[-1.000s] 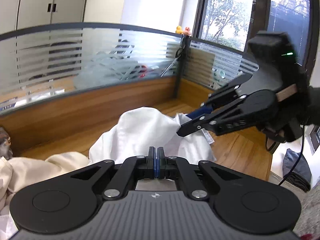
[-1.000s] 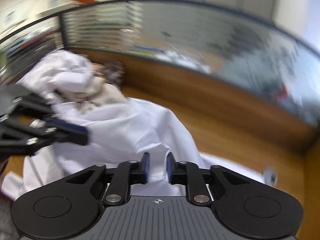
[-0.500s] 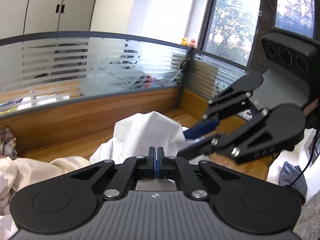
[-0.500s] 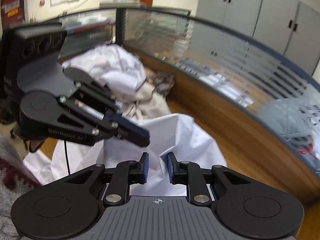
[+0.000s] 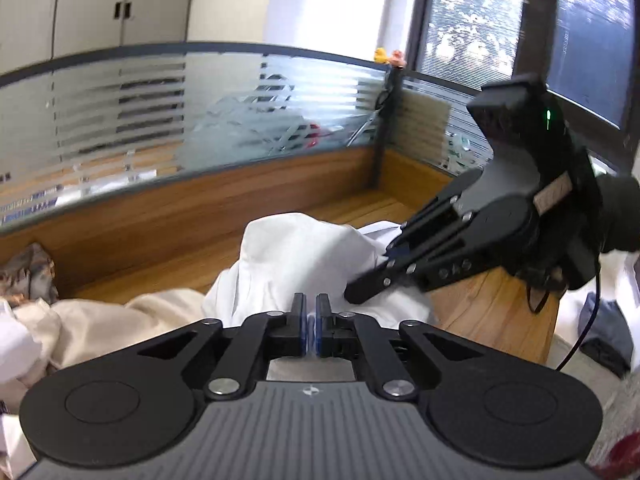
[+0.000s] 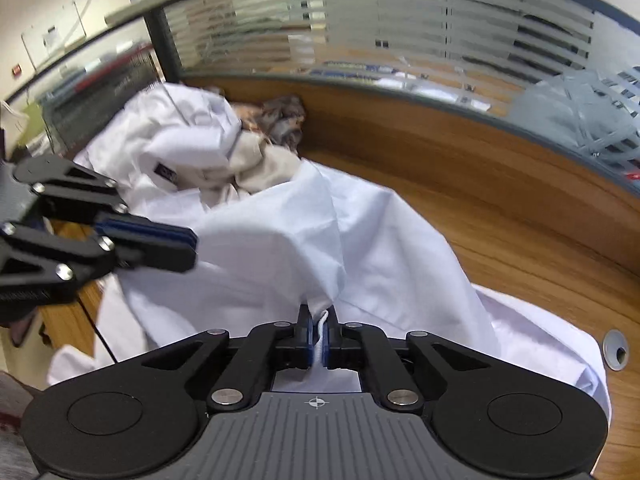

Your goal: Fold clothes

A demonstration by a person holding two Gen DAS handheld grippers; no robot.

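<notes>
Handover step: right gripper (image 6: 319,336) pinched on shirt (image 6: 280,248) edge, shirt heaped on desk (image 6: 520,240); left gripper (image 5: 311,320) opening, barely apart, nothing visibly between. Next: regrip elsewhere, spread flat

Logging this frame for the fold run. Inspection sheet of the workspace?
Surface: wooden desk, bare to the right of the clothes; a round cable port near its edge.
Job's things: white garment draped, unfolded, across the desk.
Clutter: heap of white and beige clothes behind it; a patterned cloth against the partition.
Grippers: right gripper shut on a white edge of the garment; left gripper, jaws opening, nothing clearly between them.
Cables: a black cable hangs below the right gripper.
Surroundings: frosted glass partition, window, grey cabinets, two small duck figures on the partition.
</notes>
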